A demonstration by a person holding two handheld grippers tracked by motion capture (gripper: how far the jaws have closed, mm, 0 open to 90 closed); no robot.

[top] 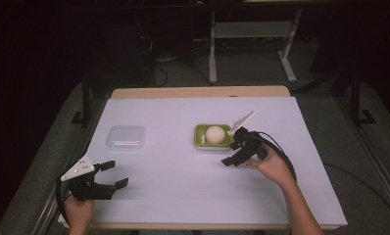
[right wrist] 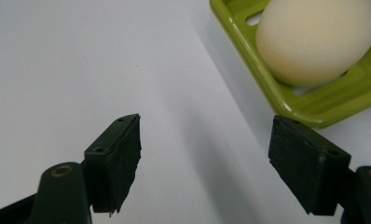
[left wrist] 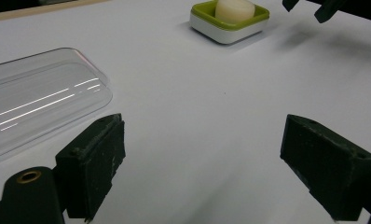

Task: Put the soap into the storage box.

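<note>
A green soap dish [top: 199, 138] holding a round cream soap [top: 215, 134] sits mid-table. My right gripper [top: 234, 147] hovers open just right of the dish and slightly nearer me, nothing between its jaws. In the right gripper view the dish [right wrist: 267, 88] and soap [right wrist: 316, 39] lie ahead at upper right of the gripper [right wrist: 204, 158]. My left gripper [top: 114, 174] rests open near the front left edge, empty. In the left gripper view [left wrist: 202, 163] the dish [left wrist: 230, 28] is far ahead and a clear plastic lid [left wrist: 34, 102] lies at left.
The clear lid [top: 126, 137] lies left of centre on the white table cover [top: 183, 186]. A wooden table edge [top: 198, 92] runs along the back. Beyond it stands a white metal frame [top: 212, 49] on a dark floor.
</note>
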